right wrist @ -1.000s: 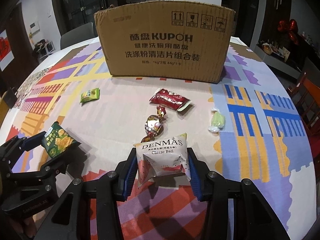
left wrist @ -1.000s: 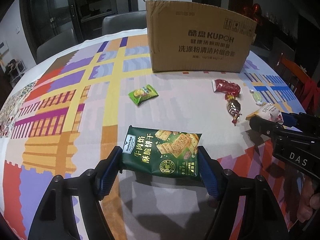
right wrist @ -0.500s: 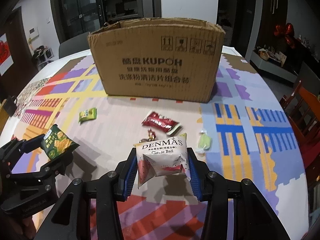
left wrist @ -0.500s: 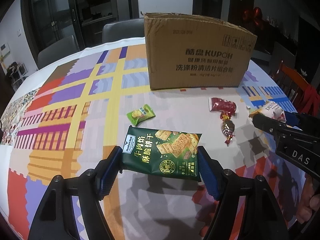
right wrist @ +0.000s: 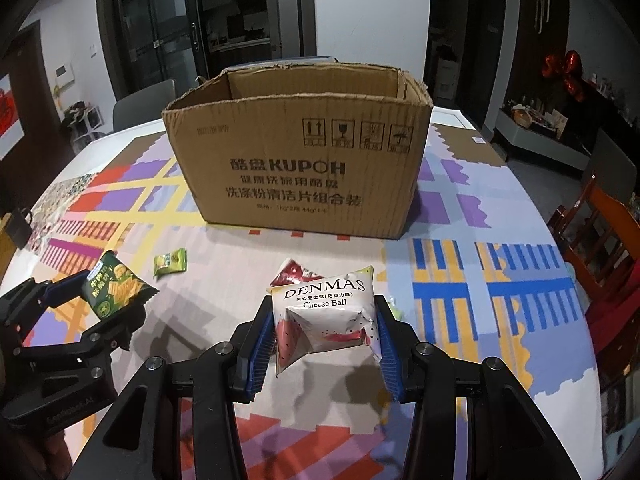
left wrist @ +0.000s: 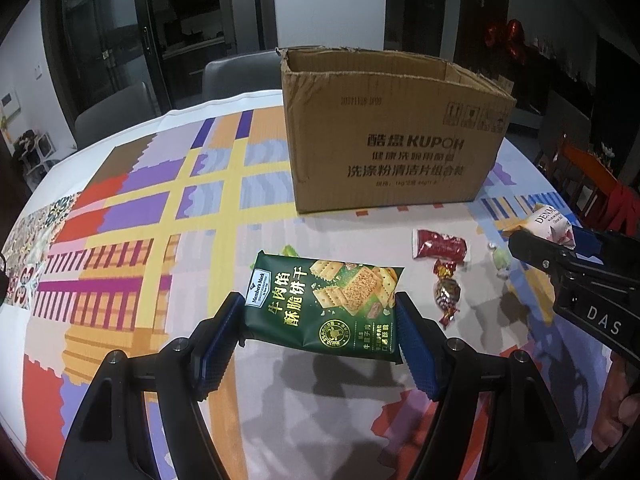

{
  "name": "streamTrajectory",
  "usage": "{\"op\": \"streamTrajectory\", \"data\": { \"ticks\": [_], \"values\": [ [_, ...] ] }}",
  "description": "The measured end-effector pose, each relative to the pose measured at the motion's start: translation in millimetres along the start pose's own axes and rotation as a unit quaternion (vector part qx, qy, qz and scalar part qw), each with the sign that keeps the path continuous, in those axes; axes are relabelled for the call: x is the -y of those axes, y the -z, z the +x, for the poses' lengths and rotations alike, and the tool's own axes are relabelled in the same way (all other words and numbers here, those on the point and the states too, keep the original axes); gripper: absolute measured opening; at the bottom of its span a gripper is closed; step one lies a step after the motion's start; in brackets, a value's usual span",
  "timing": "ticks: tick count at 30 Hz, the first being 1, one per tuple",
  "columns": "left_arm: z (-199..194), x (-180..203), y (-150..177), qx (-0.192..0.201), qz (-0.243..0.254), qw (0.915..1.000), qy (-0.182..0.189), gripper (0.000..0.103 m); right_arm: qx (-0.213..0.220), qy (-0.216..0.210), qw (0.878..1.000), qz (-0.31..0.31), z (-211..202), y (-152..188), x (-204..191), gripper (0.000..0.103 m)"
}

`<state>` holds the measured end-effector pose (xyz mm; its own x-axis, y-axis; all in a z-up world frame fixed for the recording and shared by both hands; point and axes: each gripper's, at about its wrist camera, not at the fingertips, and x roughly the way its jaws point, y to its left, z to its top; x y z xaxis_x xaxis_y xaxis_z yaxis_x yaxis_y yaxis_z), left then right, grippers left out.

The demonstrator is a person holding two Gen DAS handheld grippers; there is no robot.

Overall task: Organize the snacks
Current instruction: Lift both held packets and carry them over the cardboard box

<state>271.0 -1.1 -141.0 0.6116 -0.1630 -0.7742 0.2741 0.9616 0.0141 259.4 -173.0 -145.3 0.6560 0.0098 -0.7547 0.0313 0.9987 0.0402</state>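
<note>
My left gripper (left wrist: 320, 320) is shut on a dark green cracker packet (left wrist: 326, 304), held above the table. The same packet (right wrist: 114, 290) shows at the left of the right wrist view. My right gripper (right wrist: 326, 326) is shut on a white Denmas cheese ball bag (right wrist: 326, 312), which also appears as the white bag (left wrist: 552, 222) at the right edge of the left wrist view. An open cardboard box (right wrist: 304, 160) stands upright ahead of both grippers; the box (left wrist: 392, 136) is open at the top.
Loose snacks lie on the patterned tablecloth (left wrist: 132, 216): a red packet (left wrist: 440, 244), a foil-wrapped candy (left wrist: 446, 292), a pale green candy (left wrist: 500, 258) and a small green packet (right wrist: 171, 262). Chairs stand behind the table and at its right edge (right wrist: 604, 240).
Both grippers have risen with their packets and drawn toward the box. The box's open top and inside now show in the right wrist view.
</note>
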Motion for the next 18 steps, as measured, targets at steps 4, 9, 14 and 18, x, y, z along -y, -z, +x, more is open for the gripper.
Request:
{"op": "streamTrajectory", "data": {
  "ticks": [4,9,14,18],
  "values": [
    [-1.0,0.9,-7.9,0.003,-0.002,1.0,0.0,0.074,0.003,0.0,1.0,0.002,-1.4,-6.4,2.6,0.047],
    [-0.8,2.5,-21.1,0.009,-0.005,0.9999,0.001,0.074,0.006,0.0,1.0,0.002,-1.8,-15.7,5.6,0.047],
    [-1.9,3.2,-33.0,0.016,-0.008,0.9998,0.001,0.074,0.011,0.001,1.0,0.004,-2.3,-25.7,8.8,0.047],
    [-2.5,4.8,-42.4,0.021,-0.009,0.9997,0.001,0.074,0.016,0.0,1.0,0.006,-3.3,-33.9,11.0,0.047]
  ]
}}
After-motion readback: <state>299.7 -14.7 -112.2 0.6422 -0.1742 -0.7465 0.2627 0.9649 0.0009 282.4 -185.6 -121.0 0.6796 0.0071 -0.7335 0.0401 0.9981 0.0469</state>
